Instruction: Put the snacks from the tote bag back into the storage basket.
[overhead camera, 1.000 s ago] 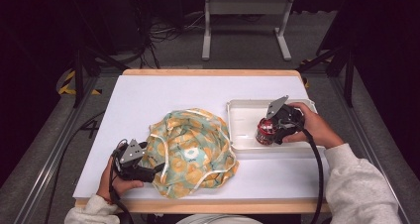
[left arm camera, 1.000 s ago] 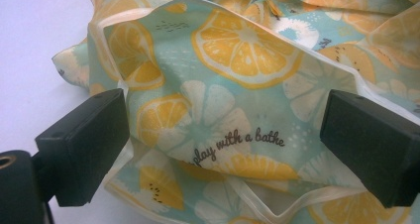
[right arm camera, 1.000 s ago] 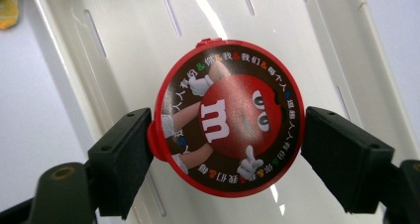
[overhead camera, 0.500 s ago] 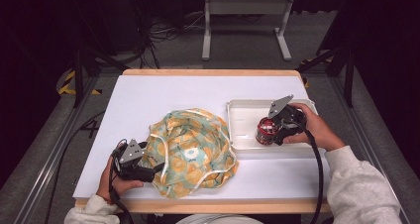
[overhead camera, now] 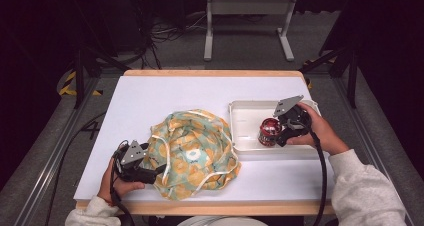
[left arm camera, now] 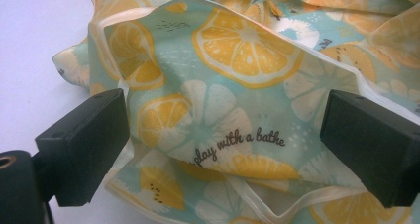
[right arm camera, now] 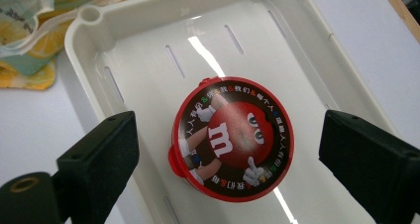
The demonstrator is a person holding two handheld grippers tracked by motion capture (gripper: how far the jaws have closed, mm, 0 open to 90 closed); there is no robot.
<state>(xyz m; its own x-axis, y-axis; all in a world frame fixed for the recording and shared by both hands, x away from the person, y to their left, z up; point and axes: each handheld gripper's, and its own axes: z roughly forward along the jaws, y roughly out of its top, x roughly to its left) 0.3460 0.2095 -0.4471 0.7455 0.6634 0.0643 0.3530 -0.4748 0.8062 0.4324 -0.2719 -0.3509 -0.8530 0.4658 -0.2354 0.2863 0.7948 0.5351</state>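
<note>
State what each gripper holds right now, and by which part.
Nothing is held. The right gripper stands open around the red candy tub in the white tray; the left gripper stands open at the lemon-print cloth.

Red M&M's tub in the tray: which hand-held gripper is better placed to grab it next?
Right hand-held gripper: its open jaws straddle the red M&M's tub in the white tray; the left sits at the lemon-print bag.

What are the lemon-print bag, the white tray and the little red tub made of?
The lemon-print bag looks like thin, soft matte fabric: it creases and folds. The white tray looks like glossy moulded plastic with slots and light glare. The red tub seems plastic, with a shiny printed lid.
</note>
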